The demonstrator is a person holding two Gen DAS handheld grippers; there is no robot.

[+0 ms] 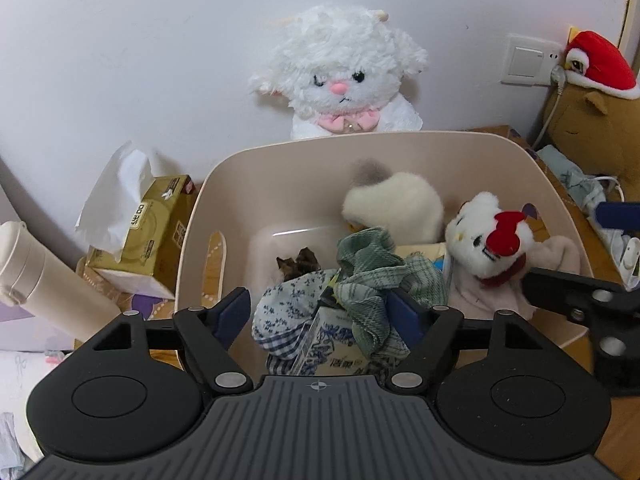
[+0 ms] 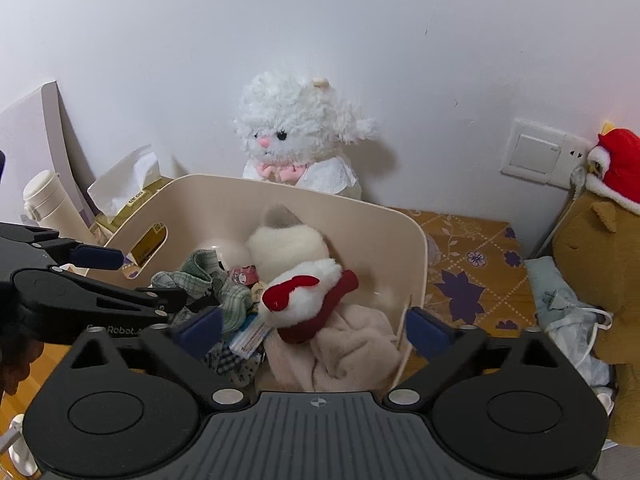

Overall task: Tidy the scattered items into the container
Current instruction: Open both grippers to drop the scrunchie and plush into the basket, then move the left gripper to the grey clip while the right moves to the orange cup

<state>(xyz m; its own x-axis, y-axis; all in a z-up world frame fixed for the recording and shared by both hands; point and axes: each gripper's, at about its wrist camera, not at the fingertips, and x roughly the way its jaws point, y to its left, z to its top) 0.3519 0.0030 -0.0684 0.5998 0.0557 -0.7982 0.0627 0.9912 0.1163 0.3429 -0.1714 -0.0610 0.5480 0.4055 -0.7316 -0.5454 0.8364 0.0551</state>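
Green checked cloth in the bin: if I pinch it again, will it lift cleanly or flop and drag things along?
The green checked cloth is crumpled in loose folds, so it will probably hang limp from a pinch. It looks light, being thin fabric. It drapes over the blue-and-white carton and touches the floral cloth, so lifting might tug those inside the beige bin.

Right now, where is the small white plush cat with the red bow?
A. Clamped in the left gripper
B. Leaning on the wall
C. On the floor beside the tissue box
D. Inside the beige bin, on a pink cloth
D: the plush cat lies on the pink cloth inside the beige bin, with both grippers open.
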